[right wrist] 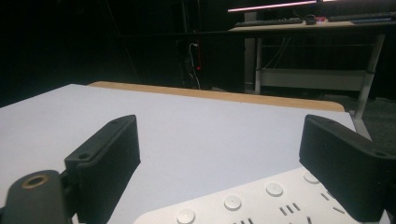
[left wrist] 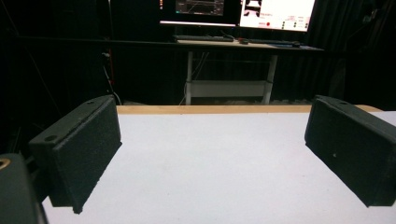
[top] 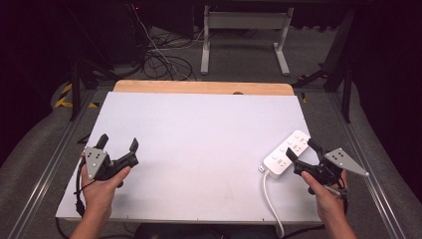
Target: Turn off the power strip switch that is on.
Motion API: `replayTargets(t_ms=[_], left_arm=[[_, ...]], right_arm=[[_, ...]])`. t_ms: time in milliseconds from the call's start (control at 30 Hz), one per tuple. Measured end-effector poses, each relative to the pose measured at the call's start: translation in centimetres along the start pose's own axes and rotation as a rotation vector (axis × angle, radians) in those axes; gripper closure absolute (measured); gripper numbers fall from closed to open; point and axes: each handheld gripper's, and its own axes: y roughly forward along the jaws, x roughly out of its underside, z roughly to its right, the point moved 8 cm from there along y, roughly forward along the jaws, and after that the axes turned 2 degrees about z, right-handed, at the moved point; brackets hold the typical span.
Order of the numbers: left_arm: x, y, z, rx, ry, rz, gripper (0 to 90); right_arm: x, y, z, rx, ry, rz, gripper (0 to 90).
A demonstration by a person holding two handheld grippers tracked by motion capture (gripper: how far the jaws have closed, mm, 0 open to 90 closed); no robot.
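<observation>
A white power strip (top: 287, 152) lies near the right edge of the desk (top: 199, 129), set at a slant, with its white cable (top: 271, 201) running from its near end toward the front edge of the desk. The right gripper (top: 302, 152) sits over the strip's near right part, its jaws spread wide with one on either side of the strip; in the right gripper view the pads stand clear of the strip's top face (right wrist: 261, 198), so nothing is clamped. That face shows a row of round buttons and groups of socket slots; no brand name or printed lettering can be read on it. The left gripper (top: 119, 144) rests at the left side of the desk, well apart from the strip, its jaws also wide open with only bare white desk surface (left wrist: 210, 158) between them. Beyond the desk's wooden far edge, the left gripper view shows a second desk carrying a keyboard (left wrist: 203, 38) and lit monitors (left wrist: 275, 13), whose on-screen text is too small to make out.
</observation>
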Motion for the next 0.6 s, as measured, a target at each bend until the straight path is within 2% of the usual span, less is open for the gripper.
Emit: replayTargets(t_ms=[600], left_arm=[[0.01,0.30,0.31,0.009,0.009,-0.003,4.6]], right_arm=[[-0.02,-0.36,0.08,0.008,-0.017,0.004,13.3]])
